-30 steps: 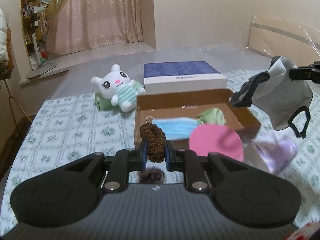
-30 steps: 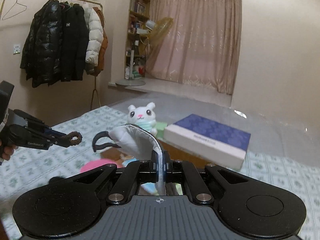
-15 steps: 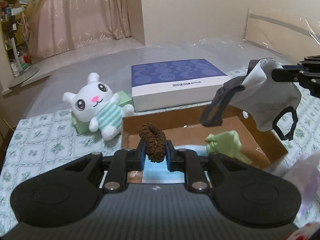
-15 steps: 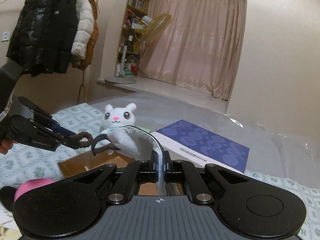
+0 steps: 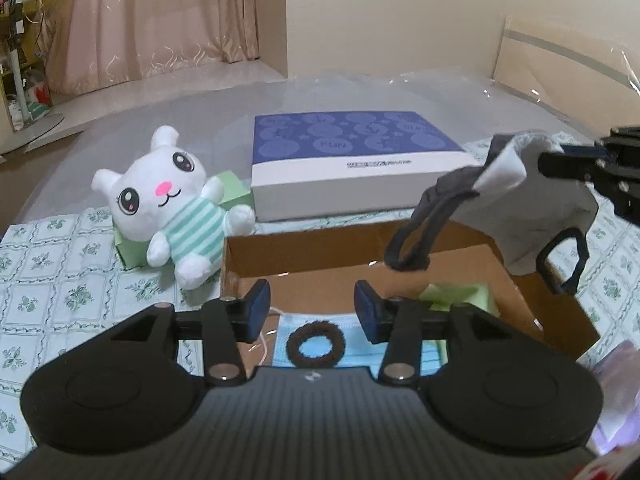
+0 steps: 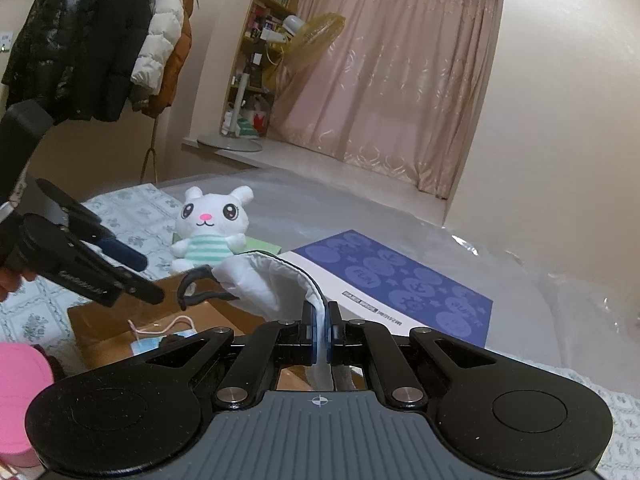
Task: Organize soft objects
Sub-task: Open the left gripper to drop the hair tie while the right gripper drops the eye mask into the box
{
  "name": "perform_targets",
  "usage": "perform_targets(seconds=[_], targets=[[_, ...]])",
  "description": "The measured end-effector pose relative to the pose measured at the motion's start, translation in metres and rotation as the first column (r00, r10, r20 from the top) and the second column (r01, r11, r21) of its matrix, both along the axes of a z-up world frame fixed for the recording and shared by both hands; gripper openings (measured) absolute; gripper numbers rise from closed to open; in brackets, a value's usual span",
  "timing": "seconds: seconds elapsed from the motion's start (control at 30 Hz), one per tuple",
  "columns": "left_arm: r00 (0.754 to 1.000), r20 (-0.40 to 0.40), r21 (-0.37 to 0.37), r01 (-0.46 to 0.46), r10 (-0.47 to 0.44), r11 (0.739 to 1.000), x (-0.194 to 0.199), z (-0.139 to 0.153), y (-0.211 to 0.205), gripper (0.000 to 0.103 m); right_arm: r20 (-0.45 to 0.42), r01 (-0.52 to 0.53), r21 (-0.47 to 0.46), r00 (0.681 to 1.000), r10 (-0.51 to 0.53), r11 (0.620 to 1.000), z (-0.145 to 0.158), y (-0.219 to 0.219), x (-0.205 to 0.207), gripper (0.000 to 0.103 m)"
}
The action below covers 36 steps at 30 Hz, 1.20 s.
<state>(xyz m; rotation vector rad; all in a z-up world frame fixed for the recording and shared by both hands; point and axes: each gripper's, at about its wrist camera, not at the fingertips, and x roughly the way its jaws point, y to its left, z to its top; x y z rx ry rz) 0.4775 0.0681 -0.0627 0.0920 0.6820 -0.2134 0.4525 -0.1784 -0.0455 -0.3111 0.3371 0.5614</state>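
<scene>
My left gripper (image 5: 312,311) is open and empty over the near left part of the cardboard box (image 5: 296,252). A brown hair scrunchie (image 5: 316,345) lies below it on a blue face mask (image 5: 352,354) inside the box, next to a green cloth (image 5: 460,294). My right gripper (image 6: 320,326) is shut on a grey and white face mask (image 6: 264,282); that mask (image 5: 520,204) hangs over the box's right side in the left wrist view. The left gripper also shows in the right wrist view (image 6: 120,276).
A white plush bunny (image 5: 168,208) lies on a green block (image 5: 230,190) left of the box. A blue and white flat box (image 5: 352,156) sits behind it. A pink round object (image 6: 20,384) and a purple soft item (image 5: 616,392) lie near the box.
My left gripper has opened and let go of the scrunchie, which now lies on the blue mask in the box. The right gripper still holds the grey mask over the box.
</scene>
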Motion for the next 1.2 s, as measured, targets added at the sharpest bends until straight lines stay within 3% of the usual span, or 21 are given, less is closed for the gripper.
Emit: perform_targets(seconds=[0.2,0.23,0.27,0.33,0.37,0.6,0.77,1.2], targets=[[1.000,-0.018,0.009,-0.005,0.005,1.000,-0.011,-0.006,0.009,0.043,0.038,0.067,-0.046,0.997,-0.065,0.997,-0.009,0.010,0.013,0.005],[1.000,-0.018,0.009,-0.009,0.009,1.000,-0.014,-0.006,0.011,0.043,0.014,0.074,-0.044,0.997,-0.073,0.996,-0.011,0.011,0.017,0.016],[1.000,-0.018,0.010,-0.010,0.010,1.000,-0.016,-0.006,0.012,0.043,-0.023,0.061,-0.025,0.998,-0.062,0.998,-0.013,0.010,0.020,0.039],[1.000,-0.023,0.011,-0.012,0.012,1.000,-0.023,-0.007,0.015,0.043,-0.078,0.024,0.014,0.997,-0.022,1.000,-0.017,0.007,0.020,0.073],[1.000,-0.025,0.011,-0.011,0.012,1.000,-0.027,-0.007,0.016,0.043,-0.090,0.015,0.024,0.996,-0.013,1.000,-0.021,0.006,0.017,0.076],[0.999,-0.049,0.003,-0.021,0.021,1.000,-0.052,-0.006,0.019,0.043,-0.231,0.059,0.014,0.971,-0.055,0.998,-0.033,-0.007,-0.006,0.076],[0.998,-0.041,-0.018,-0.043,0.042,0.999,-0.071,0.010,0.022,0.043,-0.289,0.116,0.073,0.953,-0.090,0.991,-0.026,-0.022,-0.030,0.076],[0.998,-0.022,-0.093,-0.060,0.058,0.994,-0.156,0.066,0.019,0.045,-0.325,0.193,0.212,0.938,-0.117,0.958,0.021,-0.050,-0.127,0.076]])
